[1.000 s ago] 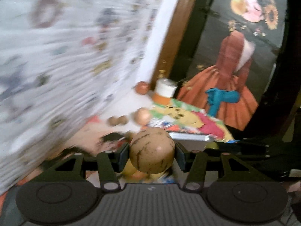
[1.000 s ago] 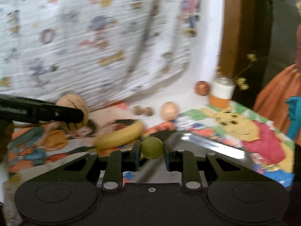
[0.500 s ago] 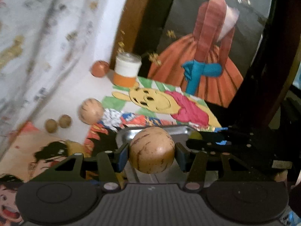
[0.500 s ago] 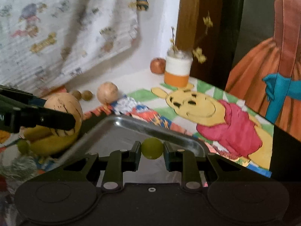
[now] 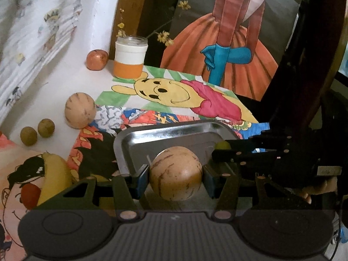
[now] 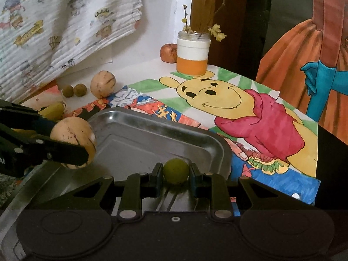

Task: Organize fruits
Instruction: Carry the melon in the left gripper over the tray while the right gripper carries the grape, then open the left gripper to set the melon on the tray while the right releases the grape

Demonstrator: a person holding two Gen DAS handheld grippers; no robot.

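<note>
Both grippers had moved in over the metal tray since earlier.
Left gripper clamped a tan striped melon, right gripper clamped a small green fruit, both above tray; second melon, banana lay on desk nearby.

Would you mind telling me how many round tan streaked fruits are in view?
2. One round tan streaked fruit is held in the left gripper over the metal tray; the other sits on the table beside two small brown fruits. Others may be hidden.
</note>
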